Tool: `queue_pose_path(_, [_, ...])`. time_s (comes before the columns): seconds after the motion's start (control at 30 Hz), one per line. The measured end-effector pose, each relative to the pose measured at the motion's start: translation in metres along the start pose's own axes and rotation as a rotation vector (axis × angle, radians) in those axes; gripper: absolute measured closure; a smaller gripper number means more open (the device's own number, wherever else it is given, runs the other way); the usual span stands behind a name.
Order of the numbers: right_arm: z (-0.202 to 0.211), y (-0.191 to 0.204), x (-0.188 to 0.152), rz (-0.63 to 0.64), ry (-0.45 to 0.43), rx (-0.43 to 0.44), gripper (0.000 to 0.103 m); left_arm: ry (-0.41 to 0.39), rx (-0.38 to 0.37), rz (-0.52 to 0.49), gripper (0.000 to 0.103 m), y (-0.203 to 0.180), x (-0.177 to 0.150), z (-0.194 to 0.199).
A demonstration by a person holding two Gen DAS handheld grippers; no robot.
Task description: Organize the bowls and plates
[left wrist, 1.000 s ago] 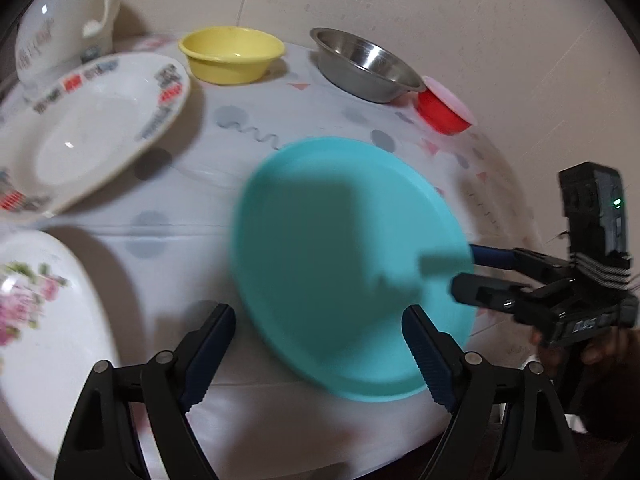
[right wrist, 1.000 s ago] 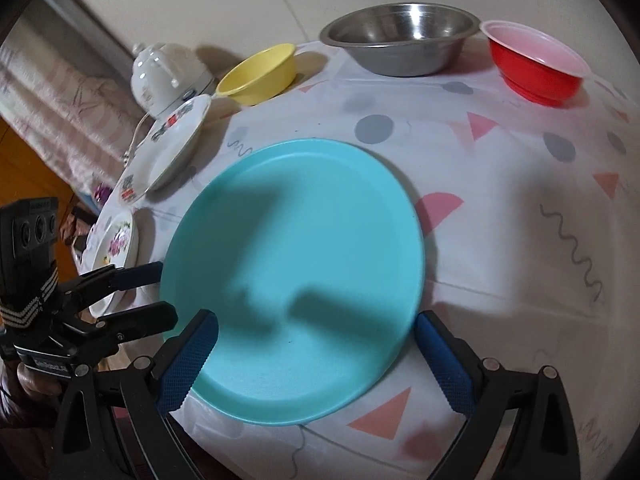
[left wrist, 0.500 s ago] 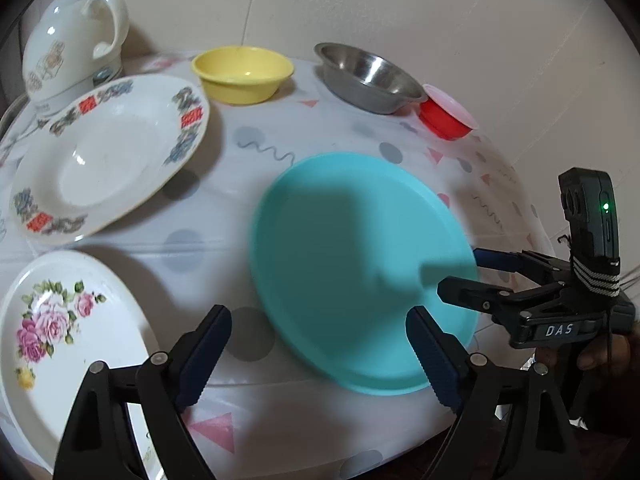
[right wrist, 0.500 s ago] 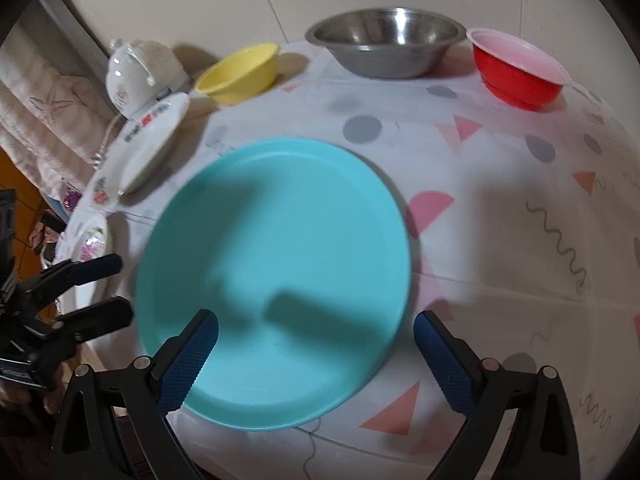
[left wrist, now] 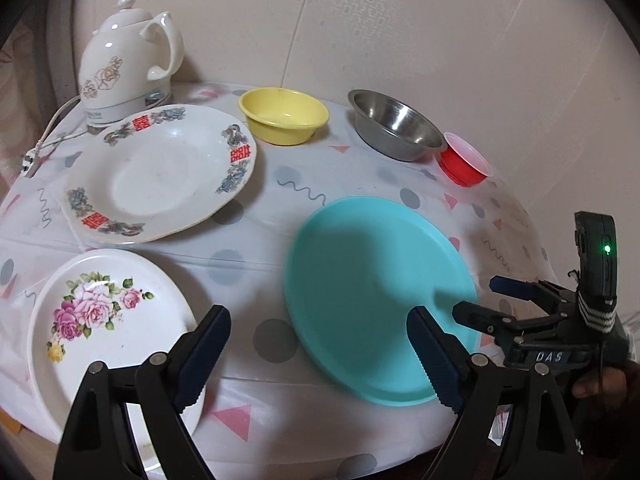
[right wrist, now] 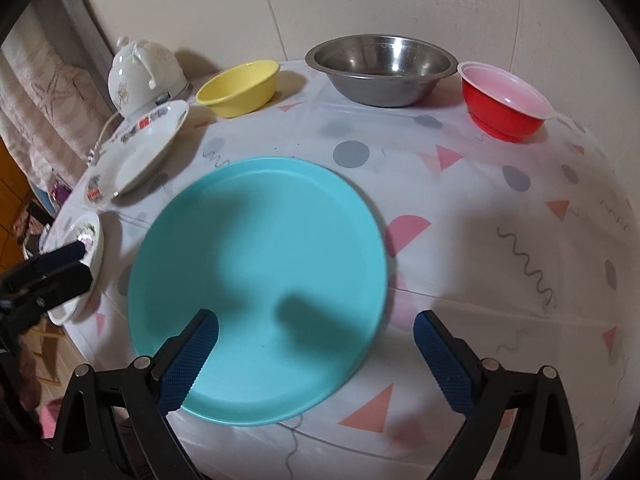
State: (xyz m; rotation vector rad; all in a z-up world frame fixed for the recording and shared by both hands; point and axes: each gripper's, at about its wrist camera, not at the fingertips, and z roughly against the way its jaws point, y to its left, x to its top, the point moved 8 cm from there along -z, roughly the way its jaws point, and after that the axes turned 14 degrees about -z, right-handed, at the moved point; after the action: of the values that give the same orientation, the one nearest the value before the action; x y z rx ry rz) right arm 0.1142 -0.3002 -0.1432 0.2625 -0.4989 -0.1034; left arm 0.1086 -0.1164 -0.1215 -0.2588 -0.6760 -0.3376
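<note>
A teal plate [left wrist: 376, 300] [right wrist: 260, 264] lies on the round table near its front edge. A white plate with red characters [left wrist: 160, 172] [right wrist: 138, 148] and a rose-patterned plate [left wrist: 108, 320] [right wrist: 80, 248] lie at the left. A yellow bowl [left wrist: 284, 116] [right wrist: 240, 86], a steel bowl [left wrist: 396, 130] [right wrist: 382, 68] and a red bowl [left wrist: 464, 162] [right wrist: 506, 104] stand along the back. My left gripper [left wrist: 320, 356] is open and empty, between the rose plate and the teal plate. My right gripper [right wrist: 316, 360] is open and empty over the teal plate's near rim.
A white ceramic kettle [left wrist: 128, 60] [right wrist: 144, 76] with a cord stands at the back left by the wall. The patterned tablecloth [right wrist: 500, 240] shows bare at the right. The table edge drops off close in front of both grippers.
Both grippers have pulled back and risen from the teal plate, staying open. The left view has swung left, so the rose plate and the kettle show more fully.
</note>
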Motion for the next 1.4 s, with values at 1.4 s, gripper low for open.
queue_pose_path(1.4, [-0.016,0.162,0.061,0.085,0.057,0.357,0.003,-0.111,0.165,0.336,0.000,0.178,0.007,0.074])
